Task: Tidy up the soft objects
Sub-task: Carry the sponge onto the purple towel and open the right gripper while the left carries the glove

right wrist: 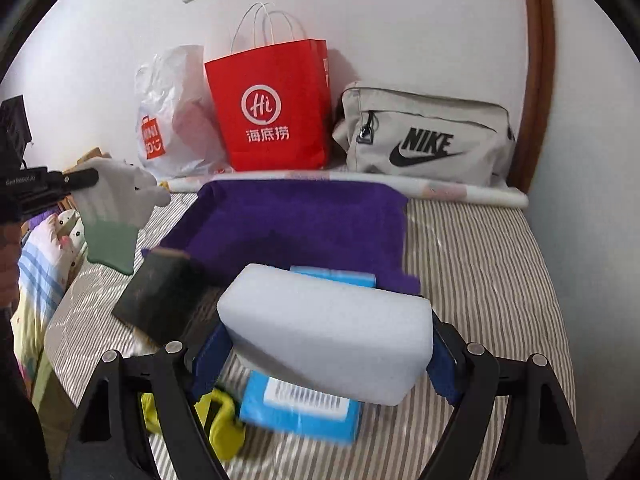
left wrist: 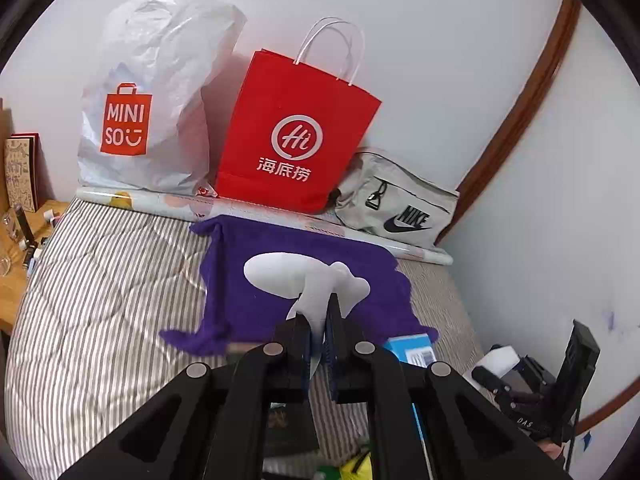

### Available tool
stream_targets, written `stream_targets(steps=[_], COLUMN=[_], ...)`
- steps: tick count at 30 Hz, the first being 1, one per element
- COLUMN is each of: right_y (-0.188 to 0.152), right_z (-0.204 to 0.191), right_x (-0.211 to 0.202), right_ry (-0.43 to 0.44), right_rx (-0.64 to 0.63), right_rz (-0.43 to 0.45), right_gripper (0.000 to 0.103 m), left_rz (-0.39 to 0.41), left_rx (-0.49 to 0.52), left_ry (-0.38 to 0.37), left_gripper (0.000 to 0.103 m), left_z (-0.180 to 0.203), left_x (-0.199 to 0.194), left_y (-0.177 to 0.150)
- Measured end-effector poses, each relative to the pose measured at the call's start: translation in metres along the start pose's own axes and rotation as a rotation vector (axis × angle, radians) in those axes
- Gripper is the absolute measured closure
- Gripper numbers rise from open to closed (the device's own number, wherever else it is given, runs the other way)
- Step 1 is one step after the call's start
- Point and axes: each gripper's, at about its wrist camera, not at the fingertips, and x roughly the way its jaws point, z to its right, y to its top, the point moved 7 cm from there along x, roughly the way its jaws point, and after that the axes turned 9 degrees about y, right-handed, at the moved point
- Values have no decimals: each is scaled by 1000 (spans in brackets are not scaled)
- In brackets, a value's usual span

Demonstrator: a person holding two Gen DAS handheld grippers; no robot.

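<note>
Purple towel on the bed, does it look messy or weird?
Yes. The purple towel lies crooked and rumpled on the striped bed, its near corner bunched beside the blue box, not folded flat.

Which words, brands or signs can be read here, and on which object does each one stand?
"MINISO": white plastic bag.
"Hi" and "海底捞": red paper bag.
"NIKE" with swoosh: grey pouch.
"DAS": right gripper's body.
Blue box: barcode, digits blurred.
Booklet: too small to read.

Bed [right wrist: 480, 264], striped cover | purple towel [right wrist: 304, 220] spread at centre | dark booklet [right wrist: 156, 300], blue box [right wrist: 300, 412], yellow-green item [right wrist: 224, 420] laid nearer | rolled printed sheet [right wrist: 460, 190], red bag [right wrist: 276, 108], plastic bag [right wrist: 172, 120], grey pouch [right wrist: 424, 136] ranged along wall.
</note>
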Motion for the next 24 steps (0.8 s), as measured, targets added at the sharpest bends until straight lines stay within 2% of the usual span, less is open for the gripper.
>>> stream_targets(steps=[6,15,24], right_y=[39,73,93], right_z=[6,25,37], right_x=[35,97,156], right_ry=[1,1,19], right_rx=[-22,-25,-30], right_rz=[9,-26,-74], right_gripper=[21,21,20], left_rz=[-19,-60,-141], left_rx=[-13,-12,-40], left_ry=[-19,-31,-4], left_gripper=[96,96,96], left_z=[-1,2,-14], left_x=[35,93,150], left_y=[22,51,52])
